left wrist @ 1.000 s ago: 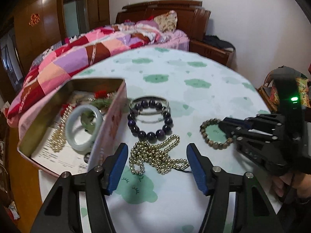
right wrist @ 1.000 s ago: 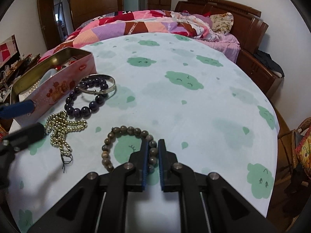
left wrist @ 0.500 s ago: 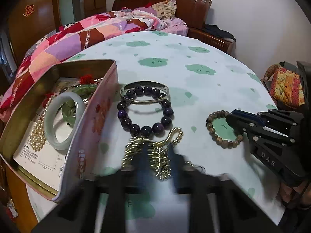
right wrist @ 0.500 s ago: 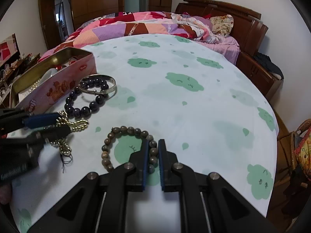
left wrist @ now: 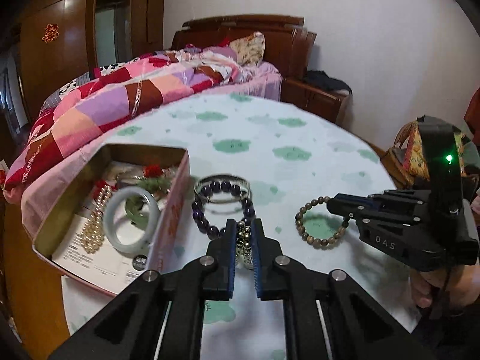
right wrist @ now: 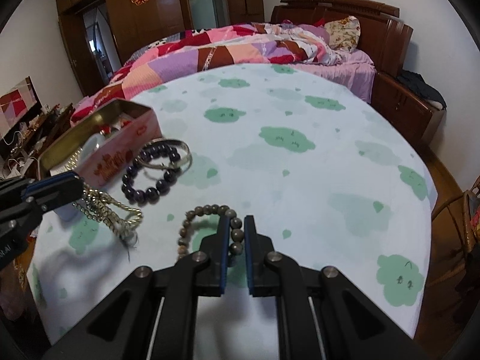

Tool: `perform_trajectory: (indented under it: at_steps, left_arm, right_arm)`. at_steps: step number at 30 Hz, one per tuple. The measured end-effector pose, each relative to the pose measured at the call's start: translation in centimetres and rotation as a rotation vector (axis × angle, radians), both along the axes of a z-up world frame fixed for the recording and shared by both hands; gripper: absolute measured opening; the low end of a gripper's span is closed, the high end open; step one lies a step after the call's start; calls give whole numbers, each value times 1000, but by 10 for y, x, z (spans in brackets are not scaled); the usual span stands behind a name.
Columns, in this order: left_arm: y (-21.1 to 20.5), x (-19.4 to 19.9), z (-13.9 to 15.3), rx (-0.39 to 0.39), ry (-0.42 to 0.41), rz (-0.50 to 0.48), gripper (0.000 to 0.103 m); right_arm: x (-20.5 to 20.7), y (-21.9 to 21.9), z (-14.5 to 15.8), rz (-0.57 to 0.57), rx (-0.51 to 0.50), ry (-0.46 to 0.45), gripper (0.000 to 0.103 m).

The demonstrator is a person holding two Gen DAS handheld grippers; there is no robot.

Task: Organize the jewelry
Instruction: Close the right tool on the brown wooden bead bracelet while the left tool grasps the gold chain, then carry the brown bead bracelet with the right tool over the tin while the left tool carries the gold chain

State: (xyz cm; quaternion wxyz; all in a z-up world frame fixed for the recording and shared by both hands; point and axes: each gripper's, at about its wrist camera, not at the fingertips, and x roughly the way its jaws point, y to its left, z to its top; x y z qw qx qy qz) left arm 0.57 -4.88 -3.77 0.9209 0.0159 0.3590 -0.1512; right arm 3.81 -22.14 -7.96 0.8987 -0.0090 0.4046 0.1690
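Left wrist: left gripper [left wrist: 243,235] has just closed, pads pinching the gold chain [left wrist: 243,244]; tin [left wrist: 172,225] at nine o'clock.
Right wrist: right gripper [right wrist: 235,234] nearly shut on the brown bracelet [right wrist: 207,210], looping toward ten o'clock.

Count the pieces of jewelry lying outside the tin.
4: gold bead chain in left gripper; brown bead bracelet in right gripper; purple bead bracelet and silver bangle beside tin.

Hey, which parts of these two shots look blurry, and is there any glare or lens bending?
Right wrist view: the gold chain under the left gripper is smeared; the brown bracelet is sharp. Left wrist view: the purple bracelet is slightly soft, with glare on the wardrobe. Both views bulge fisheye-style, corners dark.
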Motion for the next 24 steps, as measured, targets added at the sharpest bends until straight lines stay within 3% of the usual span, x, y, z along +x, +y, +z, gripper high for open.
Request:
perform_trajectory:
  at_steps: [14, 24]
  left_arm:
    - [34, -10, 60, -58, -118, 53, 8]
    - [69, -2, 79, -56, -154, 133, 8]
  right_arm:
    - [-7, 0, 46, 20, 119, -71, 11]
    - [-3, 17, 73, 68, 147, -115, 11]
